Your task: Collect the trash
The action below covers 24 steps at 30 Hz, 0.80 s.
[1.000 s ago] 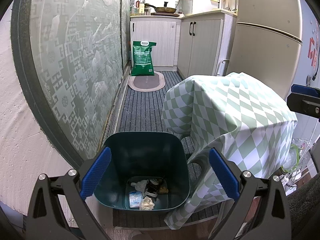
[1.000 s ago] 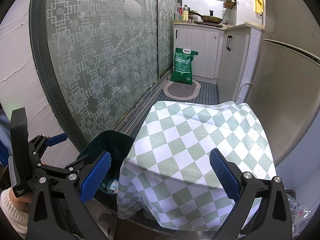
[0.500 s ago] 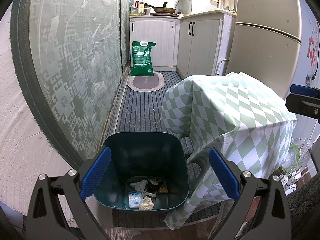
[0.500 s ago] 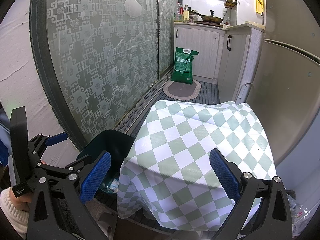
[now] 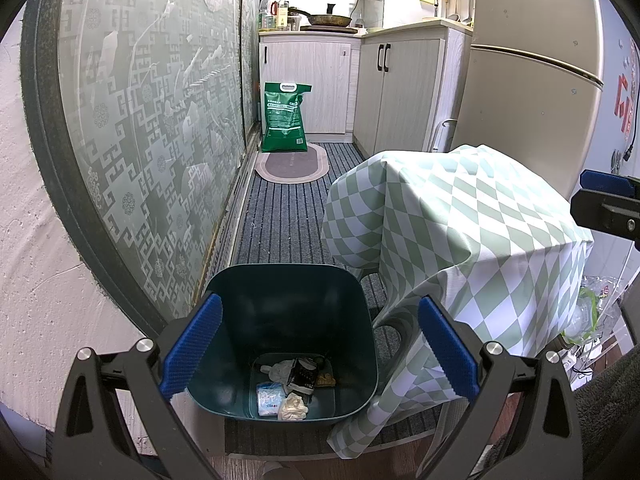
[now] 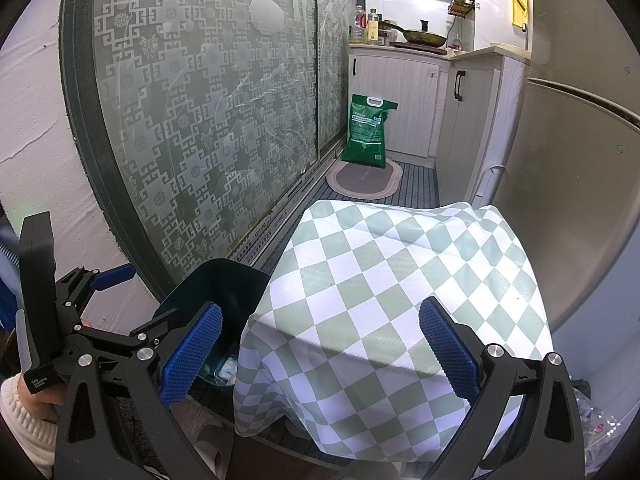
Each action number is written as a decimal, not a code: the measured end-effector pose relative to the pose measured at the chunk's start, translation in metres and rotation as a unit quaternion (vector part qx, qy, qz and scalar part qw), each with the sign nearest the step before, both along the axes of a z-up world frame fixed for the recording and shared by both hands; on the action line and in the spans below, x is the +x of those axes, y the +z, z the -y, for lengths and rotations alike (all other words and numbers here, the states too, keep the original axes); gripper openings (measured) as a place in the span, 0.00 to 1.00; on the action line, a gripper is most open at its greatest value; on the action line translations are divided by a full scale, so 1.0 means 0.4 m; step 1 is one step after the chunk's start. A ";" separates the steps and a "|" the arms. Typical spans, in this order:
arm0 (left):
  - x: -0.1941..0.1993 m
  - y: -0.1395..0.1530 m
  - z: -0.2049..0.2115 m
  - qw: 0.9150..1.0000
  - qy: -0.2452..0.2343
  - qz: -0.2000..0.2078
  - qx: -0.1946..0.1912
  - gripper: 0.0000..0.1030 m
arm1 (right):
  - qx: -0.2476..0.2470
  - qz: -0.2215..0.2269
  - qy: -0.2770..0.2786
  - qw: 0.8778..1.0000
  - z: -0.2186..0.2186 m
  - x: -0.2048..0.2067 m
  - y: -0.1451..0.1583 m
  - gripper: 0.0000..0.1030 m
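A dark teal trash bin point(image 5: 240, 300) stands on the striped floor mat beside the covered table. Several pieces of trash lie at its bottom: a crumpled white tissue point(image 5: 293, 407), a blue-white packet point(image 5: 269, 397) and a dark wrapper point(image 5: 303, 374). My left gripper point(image 5: 318, 344) is open and empty, hovering just above the bin's near rim. My right gripper point(image 6: 320, 350) is open and empty above the checked tablecloth point(image 6: 396, 280); nothing lies on the cloth. The bin point(image 6: 216, 284) shows at its left, partly hidden. The left gripper point(image 6: 100, 284) also shows there.
A frosted patterned sliding door point(image 5: 160, 120) runs along the left. A green sack point(image 5: 285, 118) and an oval mat point(image 5: 292, 166) lie at the far end by white cabinets point(image 5: 384, 80). A fridge point(image 5: 528, 92) stands right of the table. Plastic bags point(image 5: 592, 312) lie at the right.
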State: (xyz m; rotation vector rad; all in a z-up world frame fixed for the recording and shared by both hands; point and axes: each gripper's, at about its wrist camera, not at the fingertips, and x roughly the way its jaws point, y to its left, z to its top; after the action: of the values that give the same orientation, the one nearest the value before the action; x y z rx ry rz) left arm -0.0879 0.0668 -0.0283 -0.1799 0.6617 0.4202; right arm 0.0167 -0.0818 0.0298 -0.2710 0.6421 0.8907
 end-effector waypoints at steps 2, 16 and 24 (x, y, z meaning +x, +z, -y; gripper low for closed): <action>-0.002 0.000 -0.004 1.000 0.000 0.000 0.000 0.97 | 0.000 0.000 0.000 1.000 -0.001 0.000 0.000 0.97; 0.003 0.000 0.005 1.000 -0.003 -0.001 -0.001 0.97 | 0.000 0.000 -0.001 1.000 -0.005 -0.002 0.000 0.97; -0.001 0.000 -0.002 1.000 -0.001 0.001 -0.003 0.97 | -0.001 0.000 -0.001 1.000 -0.001 0.000 -0.002 0.97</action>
State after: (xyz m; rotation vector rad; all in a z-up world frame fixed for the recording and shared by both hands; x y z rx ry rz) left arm -0.0882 0.0678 -0.0282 -0.1857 0.6623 0.4159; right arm 0.0165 -0.0814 0.0291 -0.2720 0.6435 0.8886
